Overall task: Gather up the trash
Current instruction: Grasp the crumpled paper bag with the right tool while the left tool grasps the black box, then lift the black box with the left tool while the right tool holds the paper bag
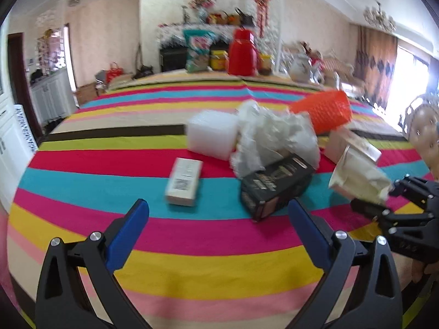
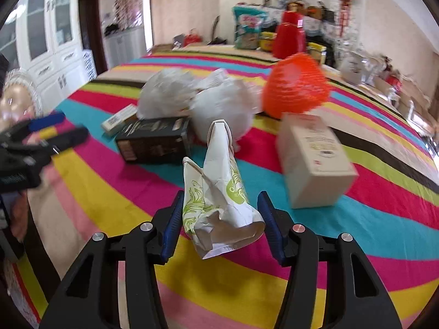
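Barely begun: right tongs (image 2: 219,219) clamping crushed paper cup (image 2: 219,192), left tongs (image 1: 219,213) agape, empty; boxes, wrappers beside orange basket (image 2: 296,85) uncollected.

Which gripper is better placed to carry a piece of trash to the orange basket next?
Right. The right gripper already has the crumpled paper cup between its pads, and the orange basket lies ahead. The left gripper is open and empty.
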`<state>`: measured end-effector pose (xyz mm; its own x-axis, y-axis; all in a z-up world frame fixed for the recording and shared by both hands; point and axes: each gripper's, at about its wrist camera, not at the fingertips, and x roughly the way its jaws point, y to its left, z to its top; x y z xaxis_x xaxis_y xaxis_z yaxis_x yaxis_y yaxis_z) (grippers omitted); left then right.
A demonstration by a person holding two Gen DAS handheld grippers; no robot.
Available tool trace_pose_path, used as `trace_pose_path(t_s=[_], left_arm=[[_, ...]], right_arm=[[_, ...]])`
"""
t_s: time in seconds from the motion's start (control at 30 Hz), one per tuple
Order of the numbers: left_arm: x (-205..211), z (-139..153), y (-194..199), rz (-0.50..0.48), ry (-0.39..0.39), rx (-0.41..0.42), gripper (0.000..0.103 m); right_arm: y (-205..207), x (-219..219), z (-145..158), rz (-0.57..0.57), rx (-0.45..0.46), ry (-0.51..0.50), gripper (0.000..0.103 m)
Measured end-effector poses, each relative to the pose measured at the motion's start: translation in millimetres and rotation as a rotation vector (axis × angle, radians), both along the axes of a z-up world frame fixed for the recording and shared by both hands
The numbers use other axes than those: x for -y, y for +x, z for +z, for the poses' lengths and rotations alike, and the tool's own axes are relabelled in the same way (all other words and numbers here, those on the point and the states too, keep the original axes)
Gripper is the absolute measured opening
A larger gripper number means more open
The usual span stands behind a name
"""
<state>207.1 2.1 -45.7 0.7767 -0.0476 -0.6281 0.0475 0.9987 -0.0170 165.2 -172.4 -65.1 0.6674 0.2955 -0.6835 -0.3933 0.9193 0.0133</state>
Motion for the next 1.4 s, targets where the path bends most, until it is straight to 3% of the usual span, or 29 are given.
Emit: trace_pose_path(t_s=[0.13, 0.37, 0.5, 0.57, 0.63, 0.73, 1.4], left_arm=[[18, -10, 24, -0.081, 0.013, -0.054, 0.085], [34, -22, 55, -0.172, 0.020, -0.103, 0.086], [32, -28, 70, -0.184, -0.024, -0.149, 0.084], [36, -30, 68, -0.200, -0.018, -0.160, 0.063], [43, -28, 62, -0.204, 0.007, -0.145, 0.047], [52, -23, 44, -0.219, 0.050, -0.102, 0.042], [53, 10, -55, -0.119, 0.116, 0.129, 0.038]], right_arm=[[-4, 20, 5, -0.051, 0.019, 0.085, 0.053], [-6, 36, 7, -0.063, 0.019, 0.154, 0.053], [-6, 41, 8, -0.073, 0.017, 0.169, 0.053], [-6, 41, 8, -0.077, 0.015, 0.175, 0.053], [-7, 41, 7, -0.079, 0.013, 0.178, 0.053], [-8, 39, 8, -0.074, 0.016, 0.174, 0.053], [-25, 5, 14, -0.032, 0.085, 0.084, 0.053]])
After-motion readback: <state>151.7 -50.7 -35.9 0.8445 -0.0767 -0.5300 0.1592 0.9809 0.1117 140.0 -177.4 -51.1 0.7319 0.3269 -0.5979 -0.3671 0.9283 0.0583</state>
